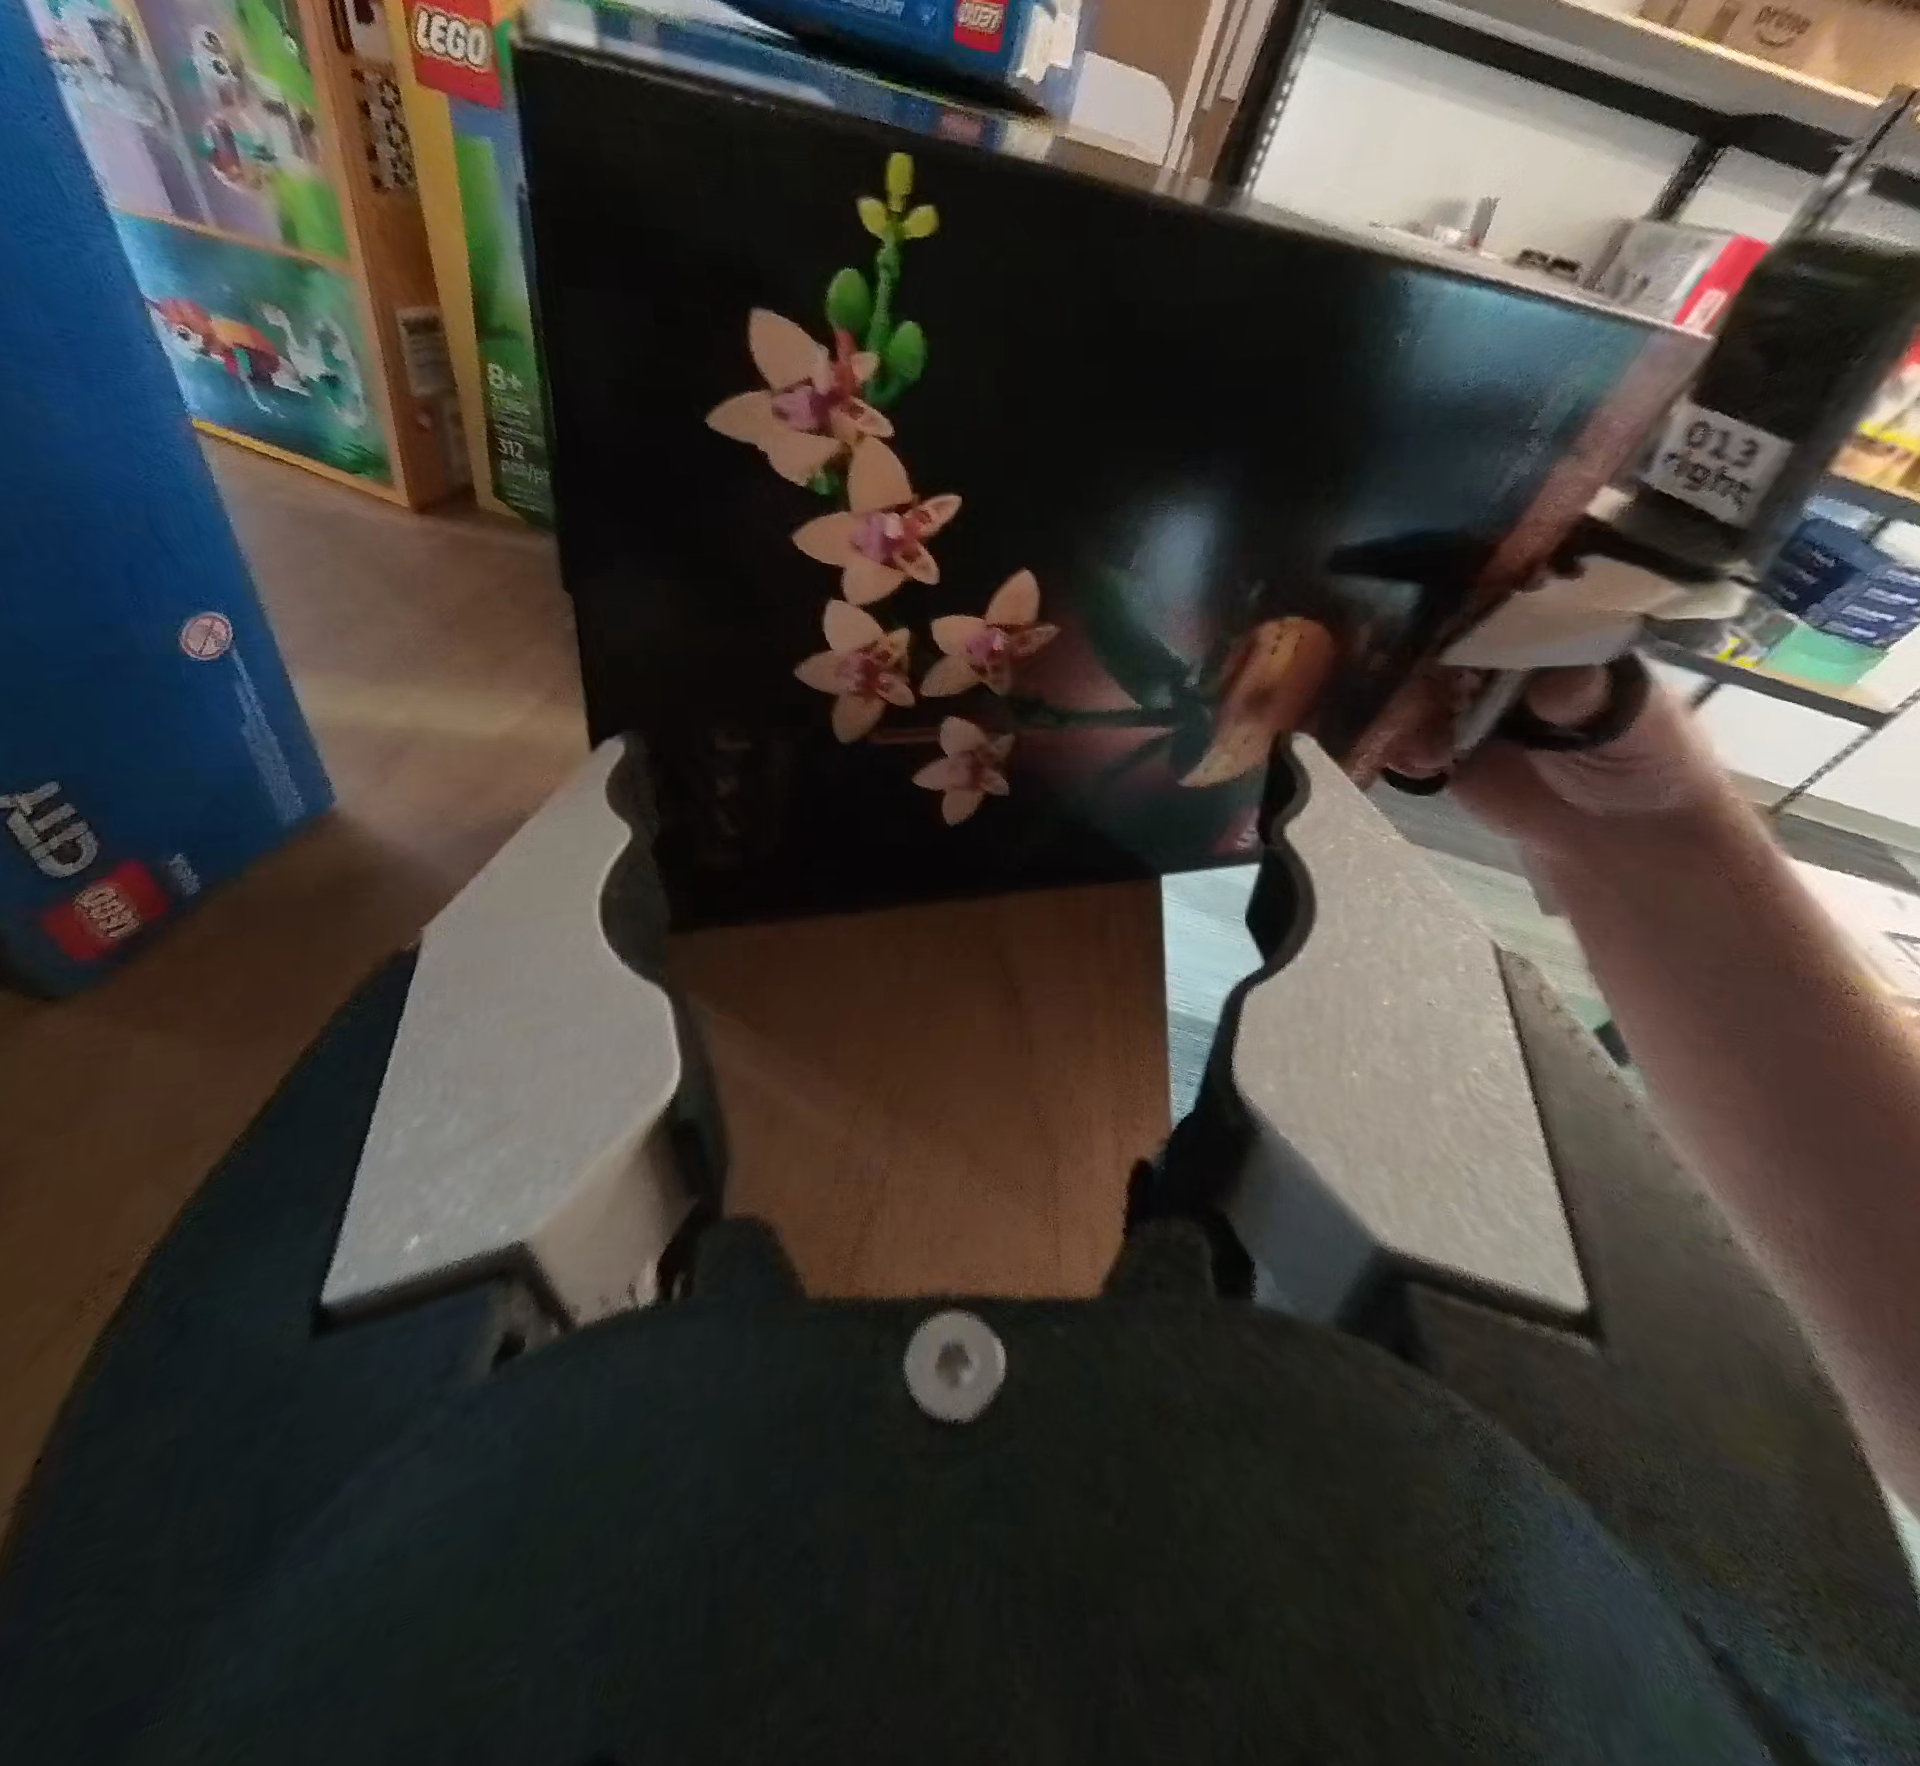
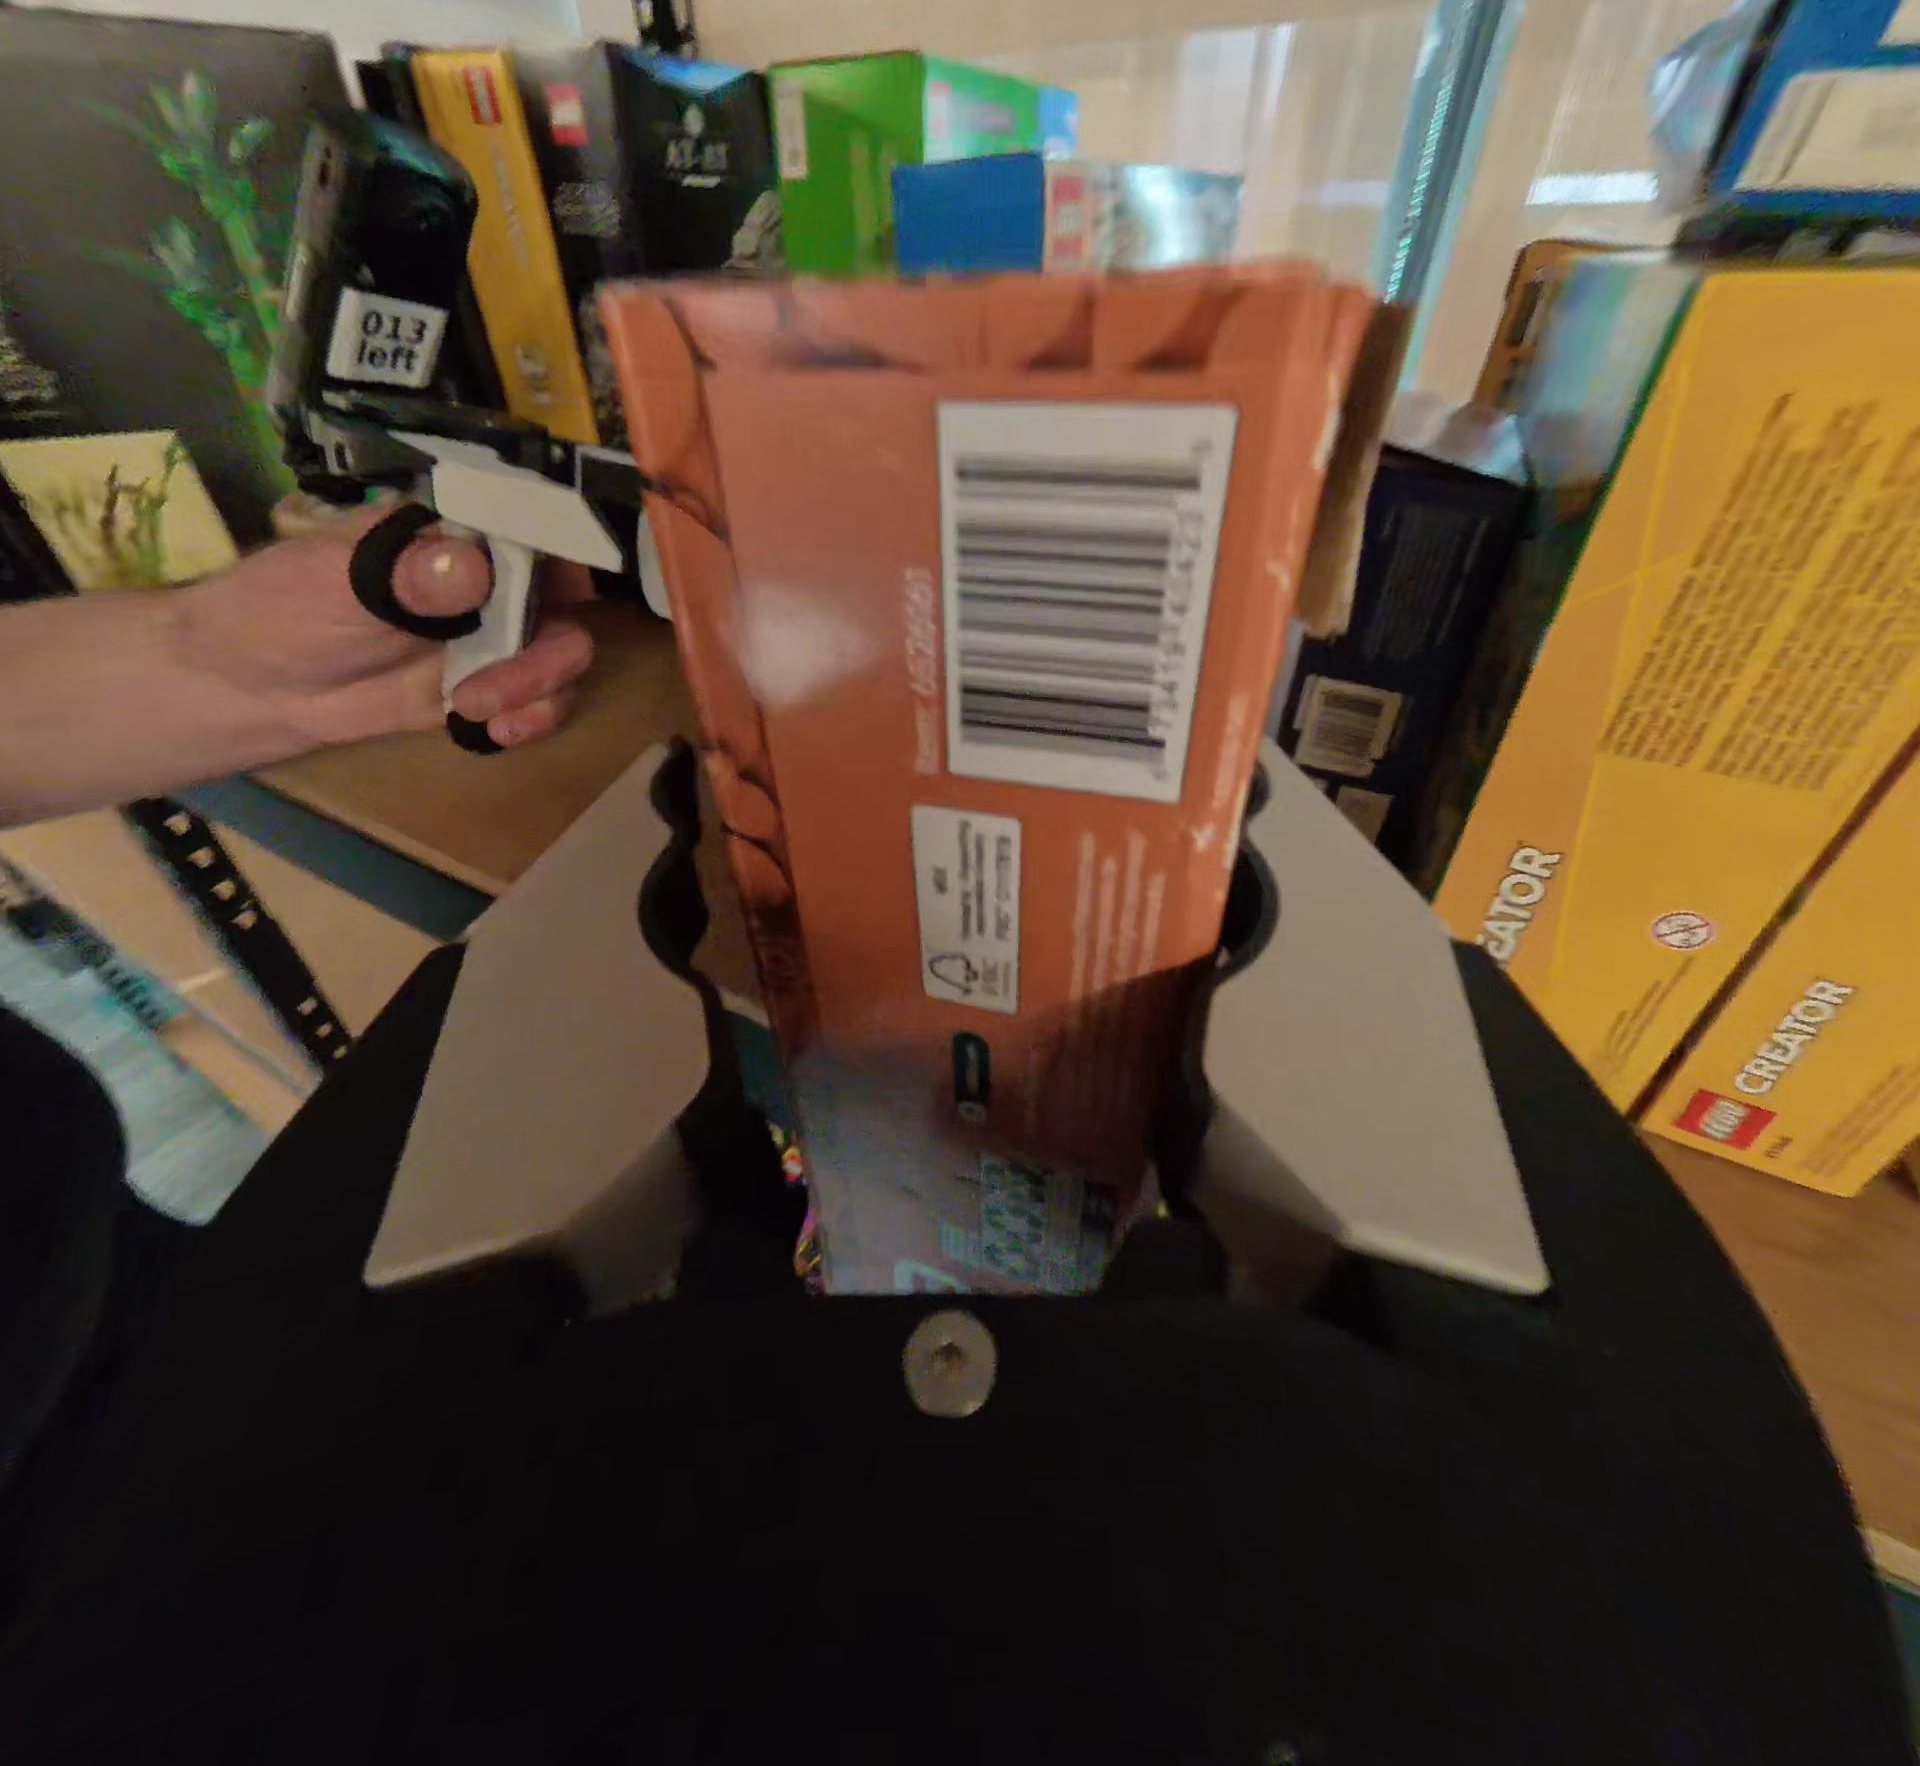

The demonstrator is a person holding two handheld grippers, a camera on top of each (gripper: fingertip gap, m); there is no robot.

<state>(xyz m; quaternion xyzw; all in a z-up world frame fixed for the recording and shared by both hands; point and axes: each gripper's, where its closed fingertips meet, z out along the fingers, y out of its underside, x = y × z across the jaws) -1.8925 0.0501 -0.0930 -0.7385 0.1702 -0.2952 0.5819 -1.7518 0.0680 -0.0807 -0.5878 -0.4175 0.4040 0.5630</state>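
Right gripper (image 2: 956,885) clamps flower box (image 2: 966,677) by its narrow end | left gripper (image 1: 956,843) spread, empty, lower centre | risk: box may twist loose

Black orchid box (image 1: 935,490), right gripper (image 1: 1475,615) clamping its edge, left jaws spread wide.

A flat black cardboard box printed with pale pink orchid flowers (image 1: 935,490) is standing upright, raised just above the wooden shelf board (image 1: 925,1072) in front of other upright toy boxes. Its narrow orange-brown end panel, bearing a white barcode label (image 2: 987,636), is sitting between the pads of the right gripper (image 2: 961,843), which are pressing on its two broad faces.
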